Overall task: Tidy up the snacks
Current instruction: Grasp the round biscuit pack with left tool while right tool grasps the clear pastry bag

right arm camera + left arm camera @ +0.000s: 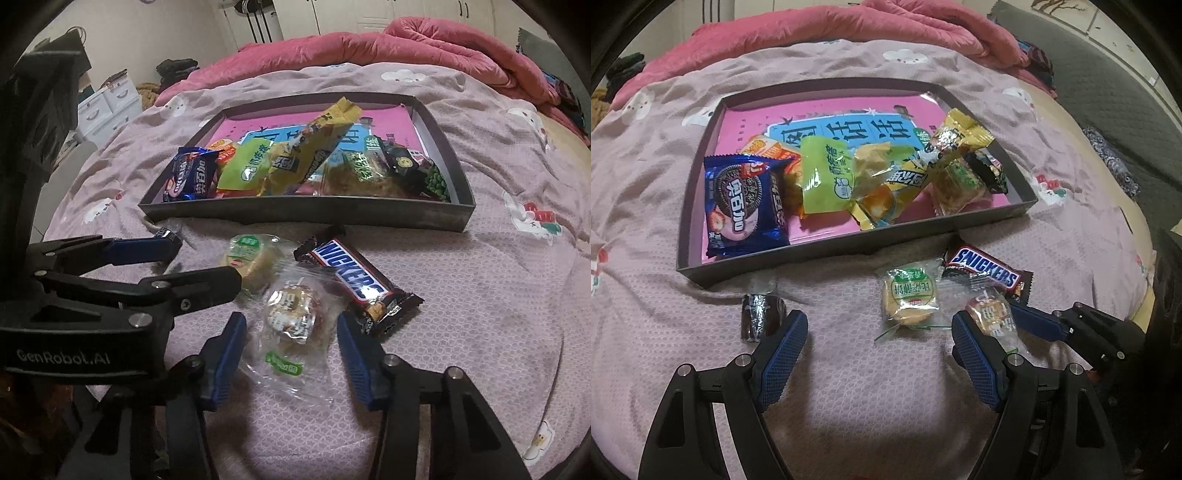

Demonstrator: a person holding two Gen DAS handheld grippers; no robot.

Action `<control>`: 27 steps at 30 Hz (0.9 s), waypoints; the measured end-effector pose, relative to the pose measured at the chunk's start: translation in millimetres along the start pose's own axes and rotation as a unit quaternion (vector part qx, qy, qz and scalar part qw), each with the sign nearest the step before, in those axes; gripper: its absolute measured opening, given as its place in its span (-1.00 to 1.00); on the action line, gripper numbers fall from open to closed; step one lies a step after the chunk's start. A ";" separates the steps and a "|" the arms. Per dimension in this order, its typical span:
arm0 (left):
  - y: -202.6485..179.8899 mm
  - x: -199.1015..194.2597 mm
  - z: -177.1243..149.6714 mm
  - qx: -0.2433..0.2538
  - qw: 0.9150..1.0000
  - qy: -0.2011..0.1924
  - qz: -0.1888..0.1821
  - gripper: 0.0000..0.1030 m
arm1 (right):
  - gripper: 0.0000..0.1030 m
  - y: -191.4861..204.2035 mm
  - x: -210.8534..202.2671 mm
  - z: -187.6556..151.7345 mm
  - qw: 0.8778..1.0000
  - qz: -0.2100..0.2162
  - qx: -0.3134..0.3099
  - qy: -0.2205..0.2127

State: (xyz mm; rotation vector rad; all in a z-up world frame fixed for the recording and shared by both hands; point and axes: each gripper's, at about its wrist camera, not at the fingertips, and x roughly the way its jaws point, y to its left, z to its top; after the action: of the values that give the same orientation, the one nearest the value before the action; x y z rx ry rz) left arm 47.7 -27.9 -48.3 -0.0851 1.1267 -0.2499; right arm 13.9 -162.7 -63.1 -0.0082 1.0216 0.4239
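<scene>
A shallow dark tray [849, 247] [306, 214] on the bed holds several snack packs, among them a blue Oreo pack [742, 206] [192, 173]. In front of it lie a Snickers bar [988, 271] [358, 280], a green-label biscuit [910, 295] [251, 258], a clear-wrapped pastry [991, 315] [295, 317] and a small dark wrapped sweet [761, 314]. My left gripper [879, 332] is open and empty, with the biscuit just ahead. My right gripper [291, 332] is open, its fingers on either side of the pastry.
The bed has a pink-lilac patterned cover [886, 387] with a red quilt [812, 33] bunched behind the tray. A grey mat [1108, 74] lies at the far right. White drawers [107, 103] stand off the bed's left side.
</scene>
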 end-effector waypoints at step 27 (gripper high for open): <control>11.7 22.7 11.2 -0.019 1.000 0.011 -0.005 0.50 | -0.23 1.3 3.8 -1.3 1.000 0.011 -0.008 0.006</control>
State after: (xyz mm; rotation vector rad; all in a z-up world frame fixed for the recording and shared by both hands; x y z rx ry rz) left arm 68.8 -22.7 -65.8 -0.1209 1.1540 -0.2384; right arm 14.1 -160.5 -66.8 -0.0140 1.0319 0.4516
